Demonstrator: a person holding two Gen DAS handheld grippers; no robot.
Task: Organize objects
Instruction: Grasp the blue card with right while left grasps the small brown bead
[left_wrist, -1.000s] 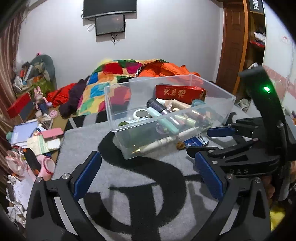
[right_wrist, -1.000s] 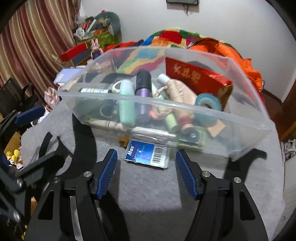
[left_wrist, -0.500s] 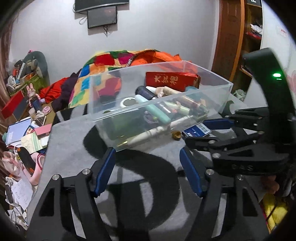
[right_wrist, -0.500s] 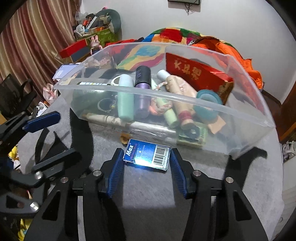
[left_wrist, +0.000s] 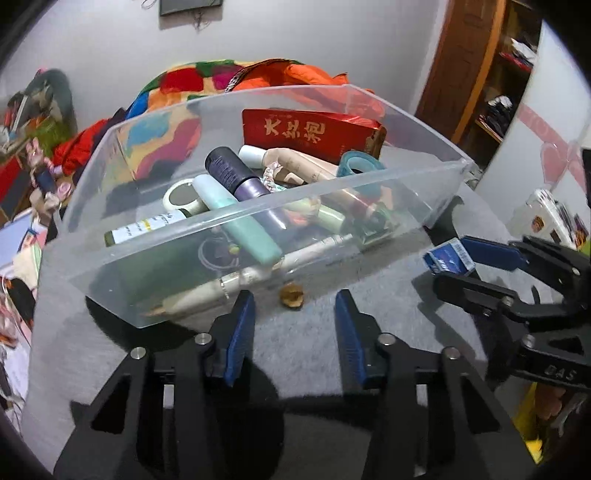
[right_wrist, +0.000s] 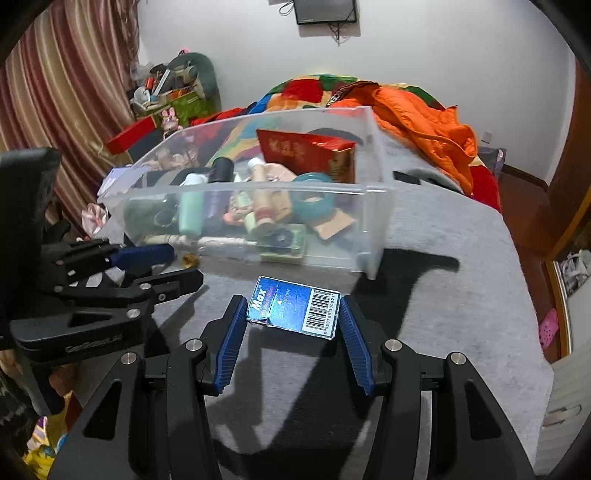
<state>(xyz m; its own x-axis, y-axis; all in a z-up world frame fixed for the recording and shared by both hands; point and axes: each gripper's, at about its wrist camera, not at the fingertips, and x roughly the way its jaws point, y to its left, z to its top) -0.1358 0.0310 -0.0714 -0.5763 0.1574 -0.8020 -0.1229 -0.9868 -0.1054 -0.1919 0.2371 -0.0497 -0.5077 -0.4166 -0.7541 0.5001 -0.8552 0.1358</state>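
A small blue box with a barcode (right_wrist: 293, 312) hangs just above the grey cloth, with my right gripper (right_wrist: 291, 314) shut on its two short ends. In the left wrist view the same blue box (left_wrist: 448, 256) and right gripper (left_wrist: 448, 266) are at the right. A small brown nut-like piece (left_wrist: 291, 295) lies on the cloth in front of the clear plastic bin (left_wrist: 258, 221). My left gripper (left_wrist: 293, 314) is just short of it. Its jaws are closing and the pads do not touch the piece. The bin (right_wrist: 369, 229) holds a red box (left_wrist: 310, 133), bottles, tubes and tape rolls.
A grey cloth with a black pattern (left_wrist: 369, 280) covers the table. Behind the bin lie a colourful quilt (right_wrist: 314, 85) and an orange jacket (right_wrist: 424, 118). Cluttered things (right_wrist: 166, 85) and a striped curtain (right_wrist: 55, 92) stand at the left. A wooden door (left_wrist: 461, 66) is at the right.
My left gripper has moved forward to the brown piece and its jaws have narrowed a lot. My right gripper has closed on the blue box and lifted it off the cloth.
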